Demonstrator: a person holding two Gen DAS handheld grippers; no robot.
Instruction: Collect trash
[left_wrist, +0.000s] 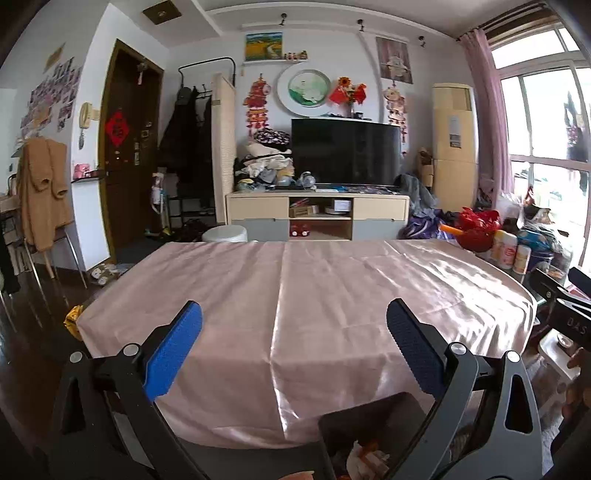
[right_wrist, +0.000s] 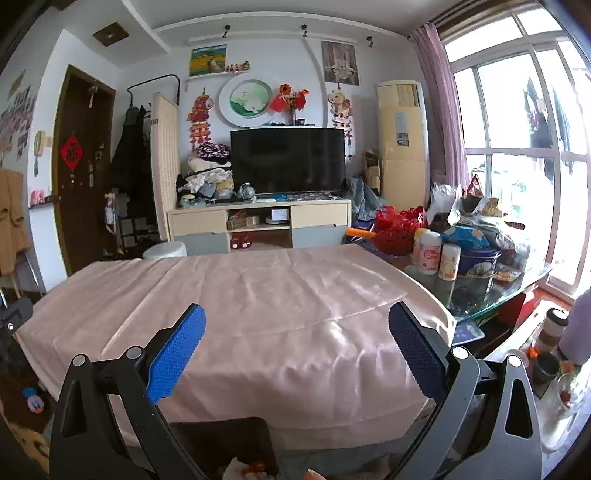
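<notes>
Trash (left_wrist: 364, 459), crumpled white and orange scraps, lies in a dark bin (left_wrist: 369, 417) at the near edge of the surface (left_wrist: 295, 295), apparently gathered there. Left gripper (left_wrist: 294, 341) and right gripper (right_wrist: 297, 343) hover above the pink cloth, jaws spread wide, holding nothing. Bottles (right_wrist: 430, 256) and snack bags (right_wrist: 476, 203) crowd the far right; these may hamper reaching there.
</notes>
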